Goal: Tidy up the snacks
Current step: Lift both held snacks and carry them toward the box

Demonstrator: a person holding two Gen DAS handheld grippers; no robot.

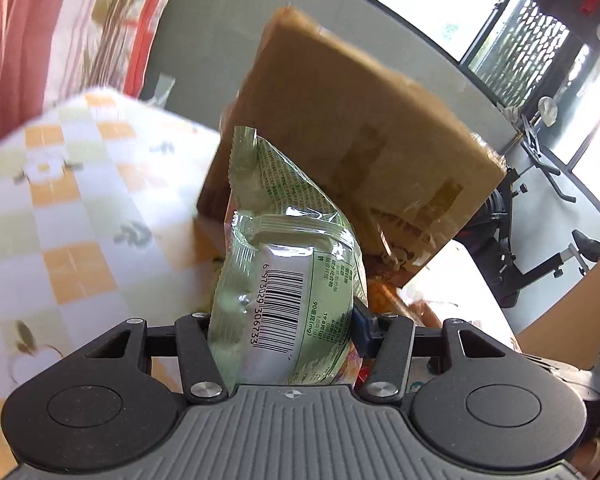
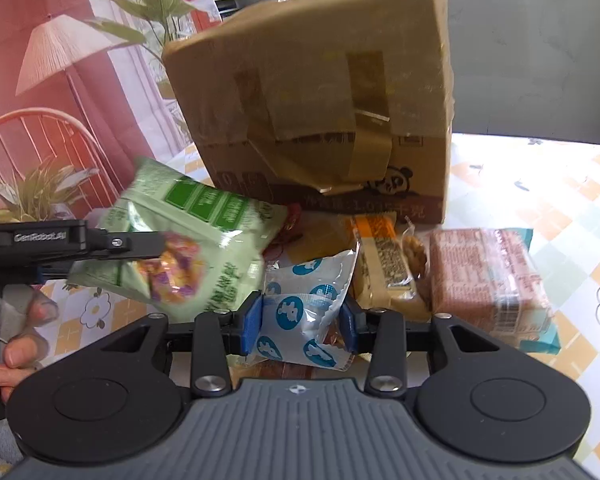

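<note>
Left wrist view: left gripper (image 1: 288, 332) is clamping a green snack bag (image 1: 288, 280), lifted off the checked tablecloth (image 1: 80, 220) before the cardboard box (image 1: 352, 140) | right gripper (image 2: 302, 326) is pinching a white-and-blue packet (image 2: 304, 312), apparently near the seeded bar (image 2: 388, 264) and brown wafer pack (image 2: 488, 280) beside the box's base.

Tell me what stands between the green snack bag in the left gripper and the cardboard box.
Nothing visible does. The left gripper is shut on the green snack bag, held up off the table with the cardboard box right behind it. The box's side faces both cameras; no opening shows.
</note>
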